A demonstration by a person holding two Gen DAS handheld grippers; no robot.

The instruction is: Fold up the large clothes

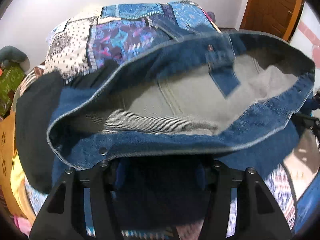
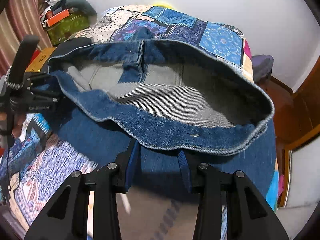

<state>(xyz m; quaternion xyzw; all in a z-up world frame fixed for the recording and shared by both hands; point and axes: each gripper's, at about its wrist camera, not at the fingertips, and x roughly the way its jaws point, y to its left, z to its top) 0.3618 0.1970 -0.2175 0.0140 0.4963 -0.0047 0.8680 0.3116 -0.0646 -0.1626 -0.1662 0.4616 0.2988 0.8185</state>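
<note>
The right gripper [image 2: 158,152] has its two blue-padded fingers [image 2: 184,166] spread apart, and the near edge of the jeans waistband [image 2: 190,138] hangs over their tips. Whether the pads really press the denim, I cannot tell, because the band covers the tips.

The left gripper [image 1: 160,160] is seen from its own camera with the fingertips hidden under the waistband [image 1: 160,142]. In the right wrist view the same tool [image 2: 46,98] appears at the left side, with its tip meeting the corner of the waistband. If it is pressed together on the cloth or only lies beside it, the pictures do not show.

The jeans [image 1: 172,100] are dark blue and lie on the bed, the waist open toward the two cameras, so the grey inside [image 2: 170,104] and the fly [image 2: 140,60] are visible. A metal rivet [image 2: 195,135] sits on the near band. The rest of the jeans spreads below the band over the cover.

Under them is a patchwork bedspread [image 1: 124,36] with blue, purple and cream squares. A black cloth [image 1: 34,120] lies on the bed just beside the jeans. Behind the bed is a white wall [image 2: 220,0]; a wooden door [image 1: 270,6] stands at one side, and a green box [image 2: 66,26] with clutter on top stands at the other side.
</note>
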